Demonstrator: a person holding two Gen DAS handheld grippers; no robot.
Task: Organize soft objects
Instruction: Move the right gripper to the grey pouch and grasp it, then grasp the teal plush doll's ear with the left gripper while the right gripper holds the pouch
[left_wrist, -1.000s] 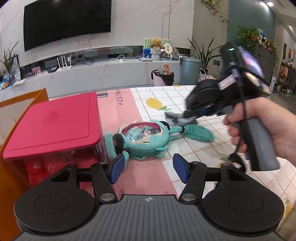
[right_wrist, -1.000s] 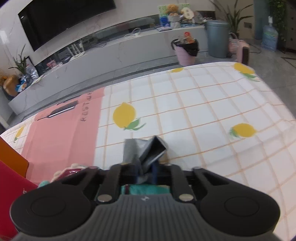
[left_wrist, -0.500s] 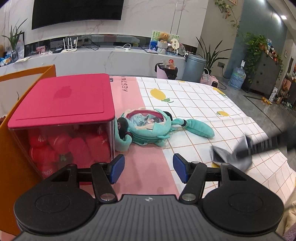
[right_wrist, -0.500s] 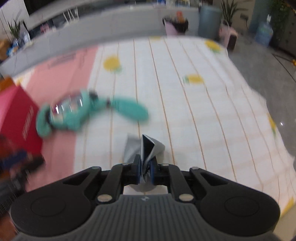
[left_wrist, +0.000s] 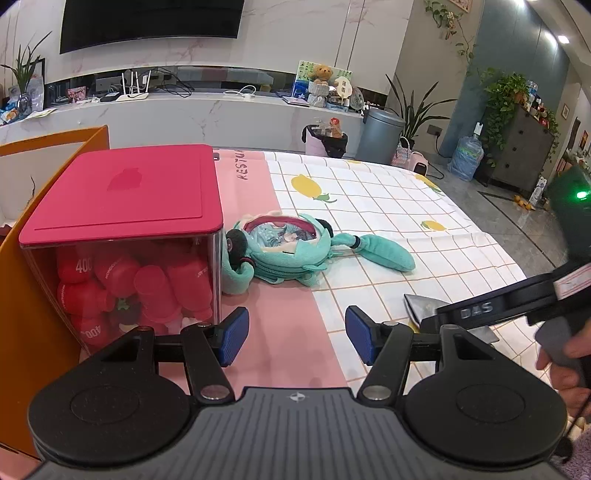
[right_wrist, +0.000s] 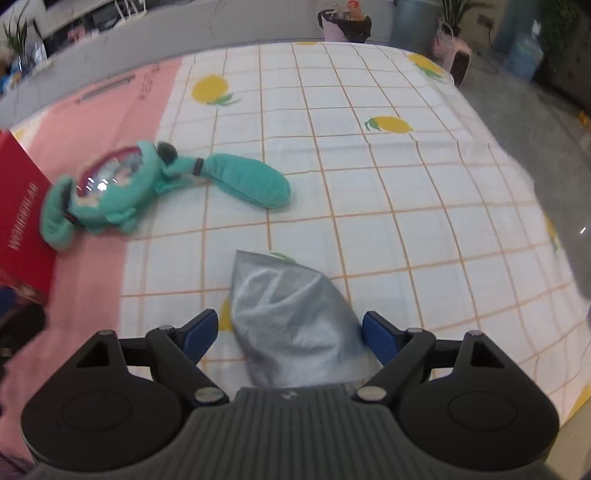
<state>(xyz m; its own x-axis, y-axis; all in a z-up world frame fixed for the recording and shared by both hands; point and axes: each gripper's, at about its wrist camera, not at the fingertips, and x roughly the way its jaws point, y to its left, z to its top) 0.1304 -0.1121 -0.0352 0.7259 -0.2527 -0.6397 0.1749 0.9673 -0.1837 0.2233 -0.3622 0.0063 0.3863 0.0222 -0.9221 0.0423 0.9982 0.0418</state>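
A grey silvery soft pouch (right_wrist: 291, 321) lies on the tablecloth between the open fingers of my right gripper (right_wrist: 291, 334); a corner of it shows in the left wrist view (left_wrist: 421, 304). A teal plush bag with a clear round window (left_wrist: 284, 247) lies beside the box; it also shows in the right wrist view (right_wrist: 122, 188) at the left. My left gripper (left_wrist: 293, 338) is open and empty, low over the pink strip, in front of the plush.
A clear box with a red lid (left_wrist: 125, 192), full of red soft items, stands at the left against an orange panel (left_wrist: 22, 295). The lemon-print tablecloth (right_wrist: 369, 166) covers the table; its right edge drops to the floor.
My right gripper carried the grey pouch back toward the near right of the table, then opened and let it go. The left gripper has barely moved.
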